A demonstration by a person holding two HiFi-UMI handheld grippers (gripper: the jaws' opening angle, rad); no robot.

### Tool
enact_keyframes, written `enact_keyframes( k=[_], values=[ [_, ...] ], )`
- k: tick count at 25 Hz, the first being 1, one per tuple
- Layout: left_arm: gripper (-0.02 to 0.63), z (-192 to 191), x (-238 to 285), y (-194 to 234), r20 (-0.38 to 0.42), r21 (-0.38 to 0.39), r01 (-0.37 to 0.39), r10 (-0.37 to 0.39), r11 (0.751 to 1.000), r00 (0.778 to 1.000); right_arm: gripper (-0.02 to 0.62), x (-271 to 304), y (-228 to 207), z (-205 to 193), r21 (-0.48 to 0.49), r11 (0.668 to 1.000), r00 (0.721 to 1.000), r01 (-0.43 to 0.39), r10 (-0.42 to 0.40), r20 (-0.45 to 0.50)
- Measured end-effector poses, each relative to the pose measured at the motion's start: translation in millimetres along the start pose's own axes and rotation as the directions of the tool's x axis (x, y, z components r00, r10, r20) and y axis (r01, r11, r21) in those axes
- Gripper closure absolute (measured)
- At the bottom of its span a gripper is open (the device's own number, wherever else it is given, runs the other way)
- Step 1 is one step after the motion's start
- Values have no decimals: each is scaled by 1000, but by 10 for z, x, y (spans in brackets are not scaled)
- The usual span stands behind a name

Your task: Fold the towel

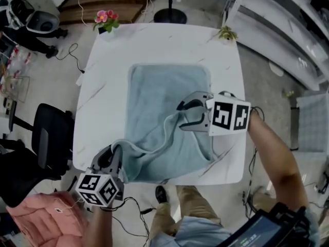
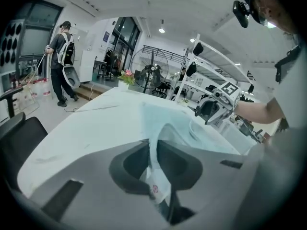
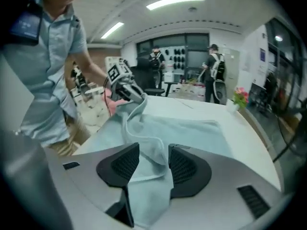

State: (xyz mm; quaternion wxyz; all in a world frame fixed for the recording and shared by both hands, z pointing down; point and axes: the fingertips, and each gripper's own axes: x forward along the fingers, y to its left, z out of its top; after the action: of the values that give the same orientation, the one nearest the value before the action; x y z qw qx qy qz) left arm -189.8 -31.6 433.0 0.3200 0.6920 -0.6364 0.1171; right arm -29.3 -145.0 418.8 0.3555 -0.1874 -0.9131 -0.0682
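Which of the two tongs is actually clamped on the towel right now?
The left tongs: its jaws pinch the edge of the light blue cloth towel. The right tongs stand open, fabric only draped loosely between.

Pale-blue towel (image 1: 165, 94) on white marbled table (image 1: 110, 71)

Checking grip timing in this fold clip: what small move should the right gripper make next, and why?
Probably close the right gripper on the towel fold that hangs between its open jaws. The left gripper pinches the near left corner, and the towel's near part lies rumpled on the table, so a second grip seems needed before the edge can be carried over evenly.
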Motion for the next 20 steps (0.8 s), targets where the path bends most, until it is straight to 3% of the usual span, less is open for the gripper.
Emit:
enact_keyframes(
  k=[4, 11, 15, 20],
  values=[
    [565, 90, 5, -23, 2, 25, 19, -19, 1000, 1000, 407, 211, -22, 7, -164, 984, 994, -73, 59, -91],
    [566, 170, 34, -32, -20, 54, 47, -46, 997, 999, 450, 485, -59, -85, -199, 973, 988, -114, 91, -122],
    [571, 171, 33, 4, -18, 73, 67, -66, 995, 998, 559, 437, -110, -84, -189, 980, 995, -59, 42, -94],
    [578, 355, -103, -65, 0, 118, 104, -105, 988, 995, 566, 125, -79, 70, -109, 991, 997, 81, -82, -3]
  ],
)
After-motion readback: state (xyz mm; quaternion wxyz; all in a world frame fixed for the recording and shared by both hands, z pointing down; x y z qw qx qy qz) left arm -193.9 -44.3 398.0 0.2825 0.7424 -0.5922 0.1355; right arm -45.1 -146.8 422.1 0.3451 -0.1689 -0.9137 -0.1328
